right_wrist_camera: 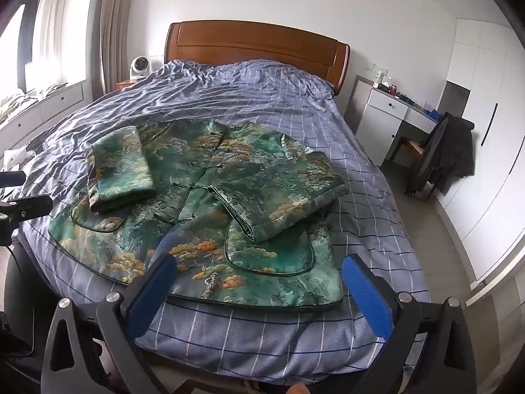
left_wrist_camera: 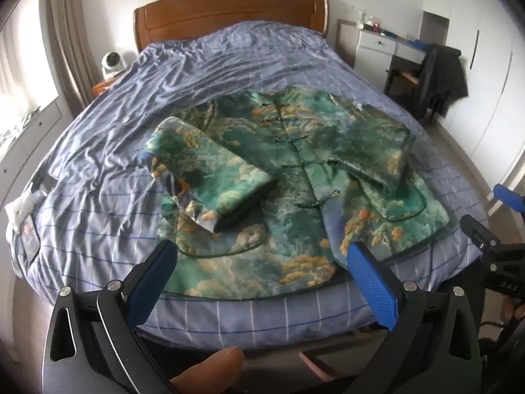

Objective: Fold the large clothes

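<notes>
A green jacket with orange cloud print and knot buttons lies face up at the foot of the bed, hem toward me. Both sleeves are folded in over its front: the left sleeve and the right sleeve. The same jacket fills the middle of the right wrist view. My left gripper hovers open above the hem, nothing between its blue fingers. My right gripper hangs open over the hem's right half, touching nothing. The right gripper's tip shows at the left wrist view's right edge.
The bed has a wrinkled blue checked cover and a wooden headboard. A white fan stands at the far left. A white desk and a chair draped with dark clothing stand to the right. A phone lies on the bed's left edge.
</notes>
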{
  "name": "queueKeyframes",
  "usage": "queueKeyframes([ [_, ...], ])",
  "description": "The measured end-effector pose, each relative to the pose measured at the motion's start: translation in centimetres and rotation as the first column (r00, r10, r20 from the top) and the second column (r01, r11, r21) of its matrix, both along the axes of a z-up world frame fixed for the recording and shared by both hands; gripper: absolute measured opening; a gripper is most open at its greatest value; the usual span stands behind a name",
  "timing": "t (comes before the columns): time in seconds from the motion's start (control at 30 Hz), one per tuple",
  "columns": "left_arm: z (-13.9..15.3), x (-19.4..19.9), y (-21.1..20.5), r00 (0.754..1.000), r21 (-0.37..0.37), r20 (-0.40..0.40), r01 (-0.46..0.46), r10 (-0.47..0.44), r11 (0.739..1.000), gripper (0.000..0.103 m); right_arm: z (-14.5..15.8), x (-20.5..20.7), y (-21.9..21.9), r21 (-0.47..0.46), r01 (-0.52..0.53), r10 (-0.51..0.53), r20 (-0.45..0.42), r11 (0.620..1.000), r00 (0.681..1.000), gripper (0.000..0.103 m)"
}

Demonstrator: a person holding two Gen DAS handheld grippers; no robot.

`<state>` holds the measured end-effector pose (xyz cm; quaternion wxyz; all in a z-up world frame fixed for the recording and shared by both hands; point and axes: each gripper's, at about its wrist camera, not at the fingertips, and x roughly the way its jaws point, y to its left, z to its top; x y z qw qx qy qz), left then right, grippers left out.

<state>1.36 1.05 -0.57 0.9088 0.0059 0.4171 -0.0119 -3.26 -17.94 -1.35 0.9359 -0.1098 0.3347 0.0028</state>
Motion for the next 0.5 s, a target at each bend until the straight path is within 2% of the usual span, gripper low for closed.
queueKeyframes([
  [0.5, -0.32, -0.21, -0.16, 1.0, 0.008, -0.017, 0.0, 0.0, 1.0, 0.103, 0.3, -0.09, 0.36, 0.002, -0.001, 0.001, 0.004, 1.0, 1.0, 0.103],
])
